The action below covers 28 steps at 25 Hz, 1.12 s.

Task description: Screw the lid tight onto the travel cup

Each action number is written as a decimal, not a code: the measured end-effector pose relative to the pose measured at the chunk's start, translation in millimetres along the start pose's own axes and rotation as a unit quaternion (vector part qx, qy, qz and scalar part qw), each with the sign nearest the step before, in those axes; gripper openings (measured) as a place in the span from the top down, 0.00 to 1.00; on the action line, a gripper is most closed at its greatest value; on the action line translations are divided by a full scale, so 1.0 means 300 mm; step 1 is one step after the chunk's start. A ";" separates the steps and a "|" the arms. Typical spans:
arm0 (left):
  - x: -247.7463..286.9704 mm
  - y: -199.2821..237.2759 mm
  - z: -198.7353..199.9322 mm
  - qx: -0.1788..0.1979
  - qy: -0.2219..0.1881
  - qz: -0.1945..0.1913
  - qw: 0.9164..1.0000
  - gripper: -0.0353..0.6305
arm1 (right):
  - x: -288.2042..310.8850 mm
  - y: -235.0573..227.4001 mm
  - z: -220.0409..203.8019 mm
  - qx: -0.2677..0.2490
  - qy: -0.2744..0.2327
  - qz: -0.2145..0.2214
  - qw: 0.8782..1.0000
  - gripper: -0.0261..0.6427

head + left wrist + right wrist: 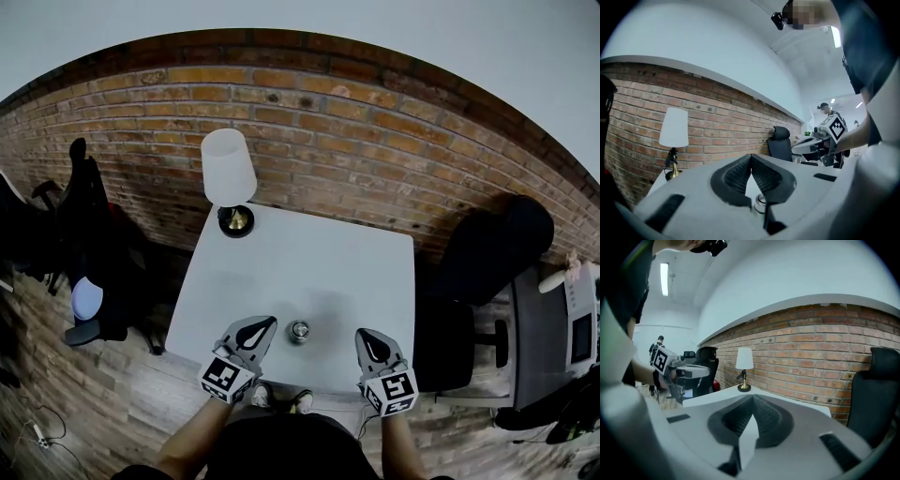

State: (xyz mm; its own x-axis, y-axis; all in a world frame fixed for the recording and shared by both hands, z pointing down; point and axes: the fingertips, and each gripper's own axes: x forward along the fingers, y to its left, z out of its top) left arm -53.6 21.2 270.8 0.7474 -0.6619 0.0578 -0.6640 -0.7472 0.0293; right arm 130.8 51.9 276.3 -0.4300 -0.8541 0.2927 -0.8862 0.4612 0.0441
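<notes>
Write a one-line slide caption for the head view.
Left gripper and right gripper, both shut, flank the travel cup on a white table.

Shiny metal travel cup (298, 330), smooth matt table (309, 267), rough brick wall (328, 122)

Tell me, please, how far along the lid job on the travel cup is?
Done: the travel cup stands upright on the table. No loose lid is in sight, so it may already be on; its tightness cannot be judged. In hand: nothing. The left gripper and right gripper flank the cup, both shut and empty. Left: perhaps a tightening check, or nothing.
</notes>
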 end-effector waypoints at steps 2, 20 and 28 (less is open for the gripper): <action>-0.019 0.013 0.055 0.007 -0.008 0.011 1.000 0.91 | -0.026 -0.014 0.041 0.025 -0.017 -0.010 0.999 0.94; -0.200 0.090 0.291 0.031 -0.038 0.115 0.992 0.91 | -0.240 -0.158 0.219 0.030 -0.075 -0.086 0.993 0.94; -0.208 0.079 0.289 0.031 -0.035 0.113 0.992 0.91 | -0.241 -0.166 0.222 0.026 -0.072 -0.097 0.992 0.94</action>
State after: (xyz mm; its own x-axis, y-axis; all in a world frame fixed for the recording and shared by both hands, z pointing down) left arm -113.9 39.6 181.2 0.5808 -0.8139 -0.0143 -0.8137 -0.5801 -0.0373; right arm 194.5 74.7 189.2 -0.2665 -0.9530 0.1445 -0.9610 0.2741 0.0356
